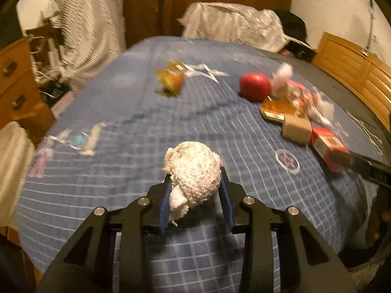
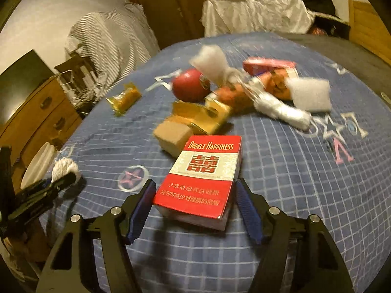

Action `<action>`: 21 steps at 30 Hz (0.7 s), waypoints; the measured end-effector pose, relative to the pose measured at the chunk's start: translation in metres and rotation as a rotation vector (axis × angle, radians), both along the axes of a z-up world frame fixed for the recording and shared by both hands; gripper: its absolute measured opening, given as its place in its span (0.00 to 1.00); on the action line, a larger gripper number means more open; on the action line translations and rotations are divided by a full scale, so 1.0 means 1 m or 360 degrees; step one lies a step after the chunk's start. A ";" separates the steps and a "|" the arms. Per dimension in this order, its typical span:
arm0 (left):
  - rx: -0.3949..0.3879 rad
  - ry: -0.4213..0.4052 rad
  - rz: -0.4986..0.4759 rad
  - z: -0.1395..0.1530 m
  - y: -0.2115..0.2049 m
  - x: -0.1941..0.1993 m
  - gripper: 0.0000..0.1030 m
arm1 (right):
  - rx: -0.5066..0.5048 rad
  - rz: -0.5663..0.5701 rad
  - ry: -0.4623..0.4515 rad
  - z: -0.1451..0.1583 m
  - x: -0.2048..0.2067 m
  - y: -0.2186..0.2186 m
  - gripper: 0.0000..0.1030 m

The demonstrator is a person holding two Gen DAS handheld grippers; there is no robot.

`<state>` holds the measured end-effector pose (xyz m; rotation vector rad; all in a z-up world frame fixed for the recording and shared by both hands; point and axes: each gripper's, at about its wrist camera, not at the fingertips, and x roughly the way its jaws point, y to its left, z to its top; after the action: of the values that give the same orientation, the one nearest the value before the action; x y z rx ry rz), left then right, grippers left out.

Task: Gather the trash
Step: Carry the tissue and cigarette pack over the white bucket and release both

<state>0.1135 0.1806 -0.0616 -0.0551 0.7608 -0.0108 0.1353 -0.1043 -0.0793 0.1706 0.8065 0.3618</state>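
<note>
Left wrist view
My left gripper (image 1: 195,190): pinching a crumpled white wad of textured tissue (image 1: 193,178) between its blue pads, above the blue grid-patterned bedspread (image 1: 122,195).
Ahead of me: a crinkled yellow snack wrapper (image 1: 171,79) lies alone, well apart from the rest.
To the right: a round red ball (image 1: 255,86), then a flattened gold foil packet (image 1: 276,112), a small tan cardboard box (image 1: 297,128) and a red-and-white cigarette pack (image 1: 327,146), close together in a row.
Behind those: white fluffy scraps and orange-red wrappers (image 1: 303,97), blurred.
Far edge: a white crumpled cloth (image 1: 232,24) over something at the bed's head.

Right wrist view
My right gripper (image 2: 195,207): spread wide, fingers on either side of the cigarette pack (image 2: 202,175), not touching it; the pack lies flat, label up.
In the way beyond it: the tan box (image 2: 173,135) touches the pack's far corner, the gold packet (image 2: 205,116) just behind, then the red ball (image 2: 190,85).
Right of the ball: white foam pieces and orange wrappers (image 2: 268,90) in a loose heap.
Left: the yellow wrapper (image 2: 124,99), apart.
Far left: my other gripper (image 2: 61,178) with the tissue wad (image 2: 64,168) in it.
</note>
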 end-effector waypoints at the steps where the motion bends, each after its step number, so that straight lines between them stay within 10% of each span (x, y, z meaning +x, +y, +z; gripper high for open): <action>1: 0.0008 -0.0027 0.0047 0.008 0.005 -0.002 0.32 | 0.0000 0.0026 -0.0025 0.006 -0.002 0.004 0.66; 13: 0.0167 -0.0221 0.0507 0.094 0.081 -0.024 0.32 | -0.0034 0.0467 -0.0323 0.093 -0.004 0.123 0.63; 16: 0.0196 -0.0262 0.0606 0.111 0.111 -0.033 0.32 | -0.0042 0.0618 -0.0371 0.119 -0.002 0.170 0.29; 21: 0.0217 -0.0303 0.0761 0.129 0.160 -0.049 0.32 | -0.0133 0.0810 -0.0362 0.135 0.009 0.246 0.25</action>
<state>0.0642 0.3405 0.0676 -0.1035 0.5418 0.4842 0.1439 0.1420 0.0553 -0.1580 0.6307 0.8104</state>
